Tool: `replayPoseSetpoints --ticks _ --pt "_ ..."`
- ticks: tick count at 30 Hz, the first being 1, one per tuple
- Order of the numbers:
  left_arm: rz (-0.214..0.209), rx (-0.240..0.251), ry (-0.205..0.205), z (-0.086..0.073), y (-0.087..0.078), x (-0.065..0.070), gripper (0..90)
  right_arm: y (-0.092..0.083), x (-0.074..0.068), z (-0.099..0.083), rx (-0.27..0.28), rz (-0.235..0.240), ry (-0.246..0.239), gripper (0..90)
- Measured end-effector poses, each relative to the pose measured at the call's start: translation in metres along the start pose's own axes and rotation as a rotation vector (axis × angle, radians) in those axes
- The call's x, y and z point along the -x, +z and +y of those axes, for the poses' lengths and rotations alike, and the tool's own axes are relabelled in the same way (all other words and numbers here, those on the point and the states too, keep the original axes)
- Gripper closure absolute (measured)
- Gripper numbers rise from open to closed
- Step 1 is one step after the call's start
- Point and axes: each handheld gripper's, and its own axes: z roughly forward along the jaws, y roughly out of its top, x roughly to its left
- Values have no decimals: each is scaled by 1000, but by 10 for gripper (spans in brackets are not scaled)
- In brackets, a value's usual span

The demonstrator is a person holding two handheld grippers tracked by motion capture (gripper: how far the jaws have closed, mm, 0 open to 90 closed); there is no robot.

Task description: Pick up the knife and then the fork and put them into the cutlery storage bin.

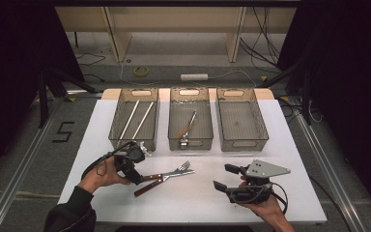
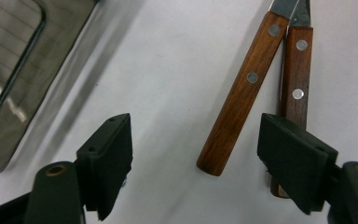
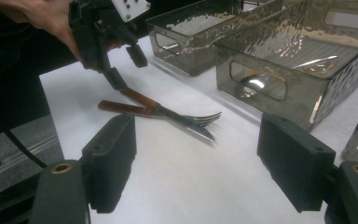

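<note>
Cutlery pair, knife (image 1: pixel 150 185) and fork (image 1: pixel 171 172), lies crossed on the white desk (image 1: pixel 198 198) just in front of three mesh baskets (image 1: pixel 190 123). Left tongs (image 2: pixel 193 154) hang released over the wooden handles, one handle between the pads, no contact yet. Right tongs (image 3: pixel 196 163) rest released, well apart. Judgement: both pieces stiff and light; smooth metal ends likely slippery, so grip the wooden handle mid-length. Crossed lie may drag the second piece along.
</note>
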Motion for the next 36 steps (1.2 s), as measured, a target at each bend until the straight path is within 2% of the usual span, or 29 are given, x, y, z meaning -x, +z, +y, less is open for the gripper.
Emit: replayPoseSetpoints --ticks 5,8,14,23,26,36 --pt "-11 -8 17 0 4 2 320 0 1 0 4 -2 -1 292" --pt "-8 0 43 1 4 2 354 0 0 0 -1 -3 -1 292" --pt "-29 -1 77 3 6 6 427 0 -3 0 -5 -6 -8 292" --pt "-45 -10 106 5 17 10 520 0 -3 -1 -9 -9 -10 292" --pt "-50 -11 129 5 16 9 546 0 -3 -1 -8 -9 -12 292" --pt "-88 -4 130 6 17 11 665 1 -4 -1 -7 -17 -18 293"
